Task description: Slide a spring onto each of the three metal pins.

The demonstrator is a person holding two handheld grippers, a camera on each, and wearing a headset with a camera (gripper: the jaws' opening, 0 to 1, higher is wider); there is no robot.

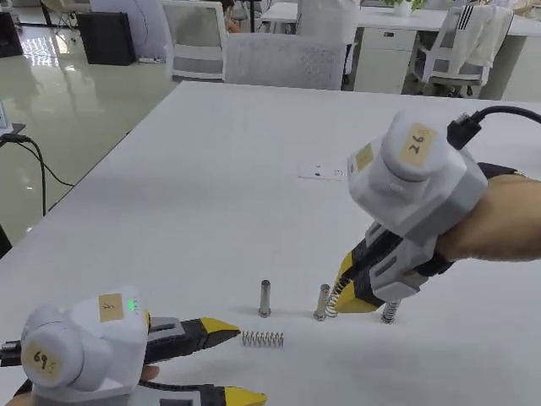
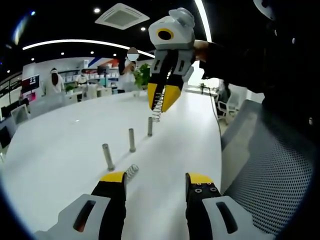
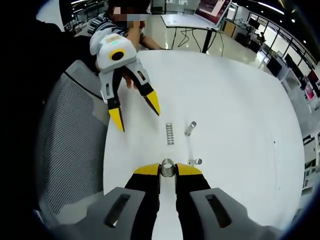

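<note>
Yellow-tipped left gripper (image 1: 241, 362): jaws spread wide and holding nothing, low over the white table (image 1: 211, 194); the head view's edge cuts off its lower jaw.
Loose spring (image 1: 263, 339): lies flat on the table just ahead of the left gripper, in front of the pins; in the left gripper view it sits just beside one jaw tip.
Left pin (image 1: 265, 299): upright and bare.
Middle pin (image 1: 322, 302): upright, with no coils on it.
Right gripper (image 3: 168, 172): jaws pressed together on the held spring (image 2: 157, 109), which hangs tilted below the tips.
Spring's lower end: near the pin tops; I cannot tell which pin it is over.
Third pin (image 1: 390, 313): partly behind the right gripper, with coils around its lower part.
Right gripper view: looks straight into the held spring's open end.
</note>
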